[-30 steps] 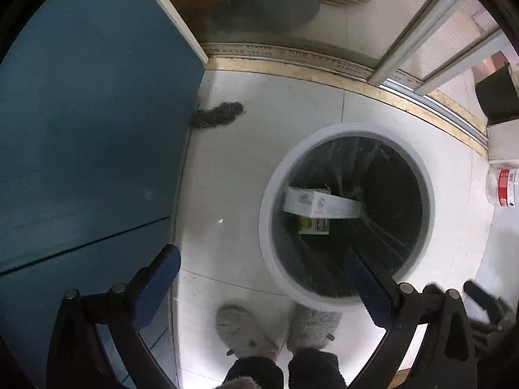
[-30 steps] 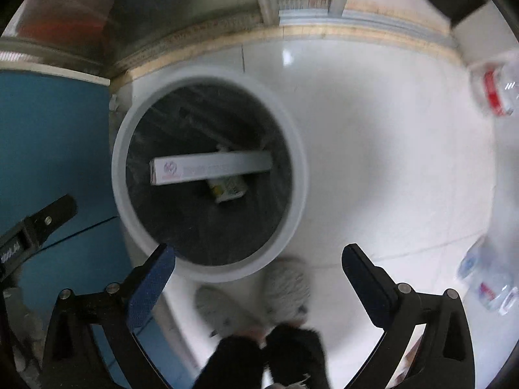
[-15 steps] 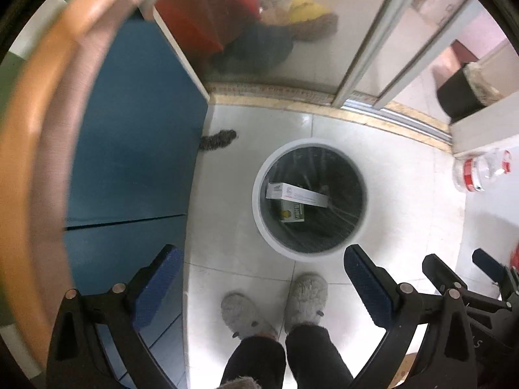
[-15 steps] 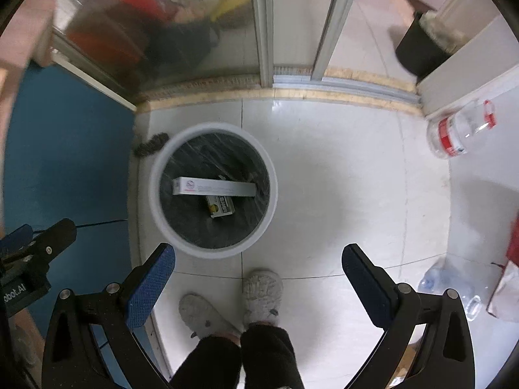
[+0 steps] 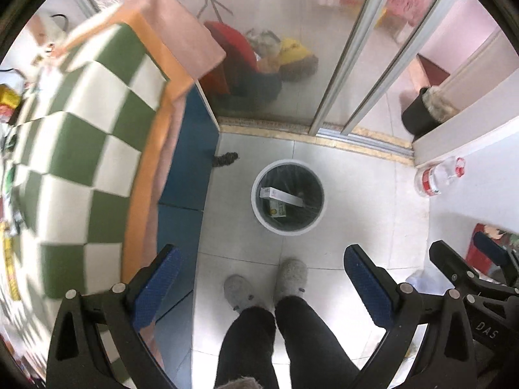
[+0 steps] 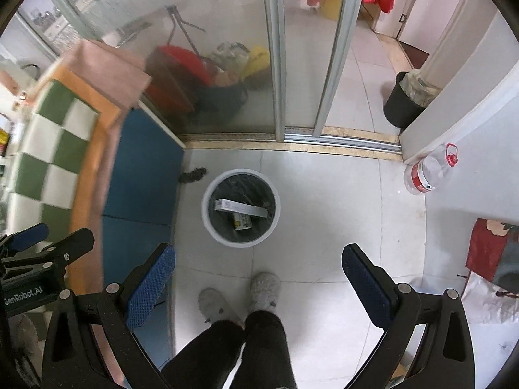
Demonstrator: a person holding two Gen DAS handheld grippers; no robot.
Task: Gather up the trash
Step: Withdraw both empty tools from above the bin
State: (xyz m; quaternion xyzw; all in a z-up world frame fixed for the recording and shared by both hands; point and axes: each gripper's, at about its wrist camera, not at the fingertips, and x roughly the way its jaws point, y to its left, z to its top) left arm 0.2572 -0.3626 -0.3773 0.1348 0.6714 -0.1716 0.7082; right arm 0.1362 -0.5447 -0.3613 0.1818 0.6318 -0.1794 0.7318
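Between picks. Table [image 5: 81,149] at left with blurred clutter, likely the remaining trash. Left gripper [image 5: 262,288] wide, empty. Bin [image 5: 259,207] on the floor ahead holds a long box [image 5: 281,196] and a small carton [image 5: 277,210]. Right gripper [image 6: 258,285] wide, empty. Next: swing to the table, choose an item.

— What stands on the floor [image 5: 356,201]?
— A white bin [image 5: 288,197], a clear bottle [image 5: 438,178] lying by the wall, a dark clump [image 5: 225,159], and two slippered feet [image 5: 266,283].
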